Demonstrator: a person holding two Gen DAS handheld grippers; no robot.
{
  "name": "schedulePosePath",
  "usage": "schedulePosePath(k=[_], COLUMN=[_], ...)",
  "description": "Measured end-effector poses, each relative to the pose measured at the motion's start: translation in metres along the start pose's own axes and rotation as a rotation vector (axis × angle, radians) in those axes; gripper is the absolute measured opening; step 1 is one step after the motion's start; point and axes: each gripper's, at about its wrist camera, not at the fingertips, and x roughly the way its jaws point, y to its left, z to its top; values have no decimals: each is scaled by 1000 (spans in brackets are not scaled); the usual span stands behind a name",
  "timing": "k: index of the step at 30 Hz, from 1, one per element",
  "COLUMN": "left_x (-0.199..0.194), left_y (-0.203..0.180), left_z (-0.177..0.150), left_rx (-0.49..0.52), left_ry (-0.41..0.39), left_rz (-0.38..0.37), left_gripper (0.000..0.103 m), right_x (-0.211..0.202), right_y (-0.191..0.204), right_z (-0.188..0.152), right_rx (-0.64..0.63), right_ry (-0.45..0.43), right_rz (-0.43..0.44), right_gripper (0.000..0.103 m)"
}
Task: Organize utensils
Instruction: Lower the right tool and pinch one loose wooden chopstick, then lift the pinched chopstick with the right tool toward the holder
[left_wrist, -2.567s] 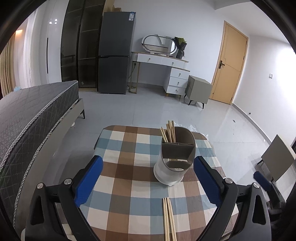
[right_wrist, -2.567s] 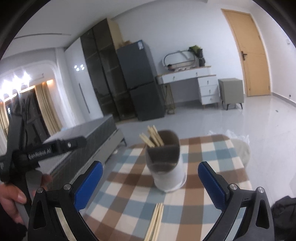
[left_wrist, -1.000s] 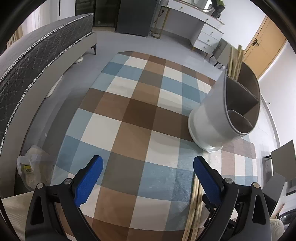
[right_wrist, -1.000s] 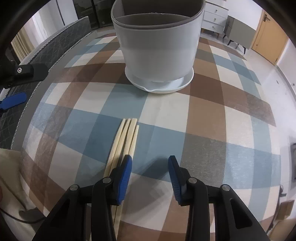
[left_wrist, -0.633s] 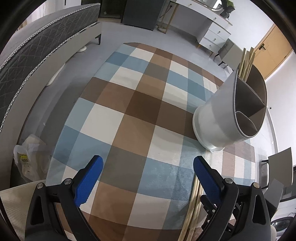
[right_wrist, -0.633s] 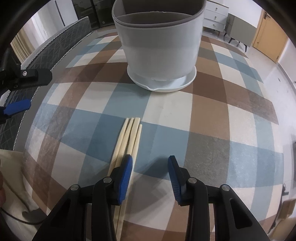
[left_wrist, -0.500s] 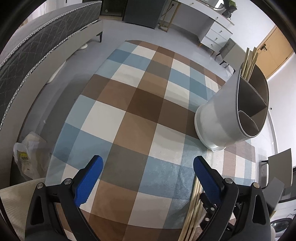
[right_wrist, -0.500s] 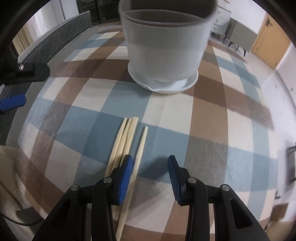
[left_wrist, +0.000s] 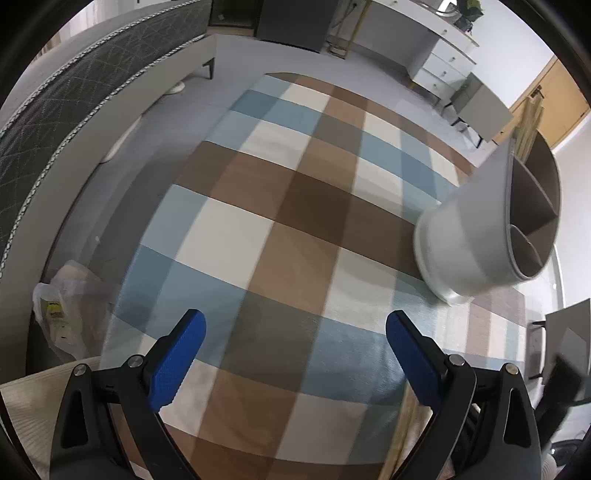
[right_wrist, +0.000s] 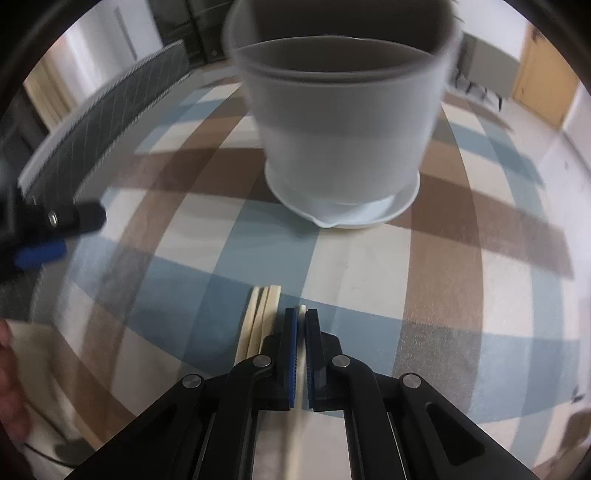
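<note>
Between claw (right_wrist: 301, 314) pads: one chopstick (right_wrist: 302, 309)

The holder (right_wrist: 341, 122) is standing on the table (right_wrist: 461, 266), behind the chopsticks (right_wrist: 258, 317) lying before it.

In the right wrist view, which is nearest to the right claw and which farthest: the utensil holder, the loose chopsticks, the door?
1. Loose chopsticks: just left of the right claw.
2. Utensil holder: ahead, mid-table.
3. Door: far right, across the room.
</note>
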Motion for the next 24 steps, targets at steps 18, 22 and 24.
schedulePosePath(k=[18,22,24], left_x=[29,29,30], left_y=[-60,-65,-68], left_z=[-44,-51,-54], left_rx=[248,275,288], left_ry=[166,165,165], left_rz=[-25,16,33], left_gripper=[95,95,95], right_x=[-59,-71,-73], right_y=[-99,-105,-105], right_z=[-4,-8,-11], right_rx=[400,397,397], right_ry=[-161,-181,-185], right_rz=[262,235,240], right_gripper=[3,3,3])
